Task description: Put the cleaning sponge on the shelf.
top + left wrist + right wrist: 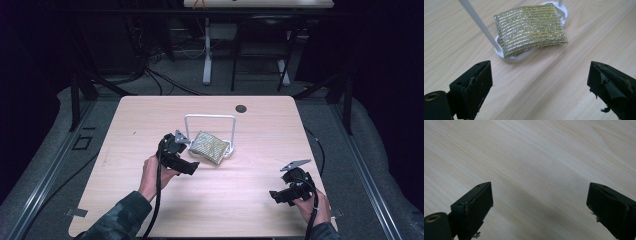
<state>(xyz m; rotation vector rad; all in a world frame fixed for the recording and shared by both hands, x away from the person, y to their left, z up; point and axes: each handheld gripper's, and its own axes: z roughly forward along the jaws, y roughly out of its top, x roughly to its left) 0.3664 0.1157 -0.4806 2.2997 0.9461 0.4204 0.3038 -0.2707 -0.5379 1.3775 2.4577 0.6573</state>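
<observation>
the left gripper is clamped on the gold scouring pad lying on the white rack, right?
Not quite: the left gripper is open and clear of the gold scouring pad, as the left gripper view shows. The pad does lie on the white rack.

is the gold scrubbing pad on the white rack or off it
On it. The gold scrubbing pad lies tilted across the white wire rack's base loop, one corner overhanging the wooden table.

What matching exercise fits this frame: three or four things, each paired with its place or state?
Things:
1. sponge
2. rack
3. left tongs
4. right tongs

Places or states:
A. open over bare wood near the table's right edge
B. white, standing mid-table
C. gold, lying on the rack's base
D. open, empty, just beside the sponge

Pairs: 1-C, 2-B, 3-D, 4-A
</observation>
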